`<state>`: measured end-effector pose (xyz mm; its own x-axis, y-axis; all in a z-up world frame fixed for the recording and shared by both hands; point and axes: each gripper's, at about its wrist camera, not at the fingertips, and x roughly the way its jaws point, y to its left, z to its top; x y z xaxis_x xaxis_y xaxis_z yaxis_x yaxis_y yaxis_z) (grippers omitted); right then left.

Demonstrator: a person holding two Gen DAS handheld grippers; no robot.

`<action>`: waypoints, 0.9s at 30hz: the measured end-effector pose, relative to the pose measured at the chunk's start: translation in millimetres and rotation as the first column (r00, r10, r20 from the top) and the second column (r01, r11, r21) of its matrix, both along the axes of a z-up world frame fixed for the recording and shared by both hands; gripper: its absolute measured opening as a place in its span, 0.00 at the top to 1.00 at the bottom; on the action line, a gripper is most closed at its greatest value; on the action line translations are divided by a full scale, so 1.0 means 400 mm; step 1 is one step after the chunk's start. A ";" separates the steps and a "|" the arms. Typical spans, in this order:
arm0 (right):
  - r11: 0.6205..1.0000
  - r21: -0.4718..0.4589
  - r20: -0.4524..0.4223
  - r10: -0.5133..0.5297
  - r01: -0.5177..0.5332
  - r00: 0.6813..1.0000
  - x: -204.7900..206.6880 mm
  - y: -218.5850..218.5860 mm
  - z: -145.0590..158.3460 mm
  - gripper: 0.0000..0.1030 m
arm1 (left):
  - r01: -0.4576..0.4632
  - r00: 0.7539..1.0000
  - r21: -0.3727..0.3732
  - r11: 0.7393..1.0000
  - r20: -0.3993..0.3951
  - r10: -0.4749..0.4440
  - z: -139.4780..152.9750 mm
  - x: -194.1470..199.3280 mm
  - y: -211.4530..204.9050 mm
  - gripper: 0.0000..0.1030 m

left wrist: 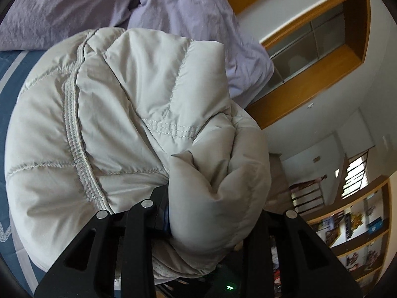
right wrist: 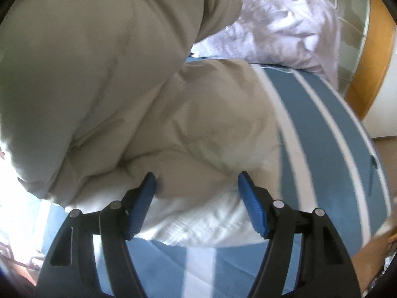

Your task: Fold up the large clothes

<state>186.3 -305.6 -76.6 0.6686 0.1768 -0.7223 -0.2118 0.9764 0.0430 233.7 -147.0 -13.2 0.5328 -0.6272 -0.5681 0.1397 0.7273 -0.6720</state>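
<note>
A pale grey quilted puffer jacket (left wrist: 119, 129) lies bunched on a blue bed with white stripes (right wrist: 322, 134). My left gripper (left wrist: 213, 213) is shut on a thick fold of the jacket and holds it lifted; the fabric hides most of both fingers. In the right wrist view the jacket (right wrist: 124, 87) fills the upper left, with its white edge lying low on the bed. My right gripper (right wrist: 196, 181) is open, its blue pads (right wrist: 250, 203) on either side of the jacket's lower edge, with nothing held.
A crumpled lilac duvet (left wrist: 193, 19) lies at the far side of the bed, also showing in the right wrist view (right wrist: 280, 22). A wooden-framed wardrobe (left wrist: 322, 57) and bookshelves (left wrist: 359, 236) stand beyond. The bed edge and floor show at the right (right wrist: 382, 144).
</note>
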 end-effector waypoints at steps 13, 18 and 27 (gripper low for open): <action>0.987 -0.016 -0.021 -0.162 0.161 0.987 -0.064 -0.187 -0.019 0.33 | 0.051 0.998 0.248 0.968 0.014 -0.056 -0.051 0.014 -0.138 0.69; 0.975 0.005 -0.029 -0.223 0.223 0.974 -0.061 -0.255 -0.017 0.33 | 0.069 0.996 0.320 0.945 0.037 -0.085 -0.038 0.014 -0.176 0.59; 0.950 0.059 0.003 -0.307 0.307 0.952 -0.065 -0.327 0.034 0.33 | 0.112 0.981 0.374 0.921 0.106 -0.163 0.016 -0.052 -0.216 0.23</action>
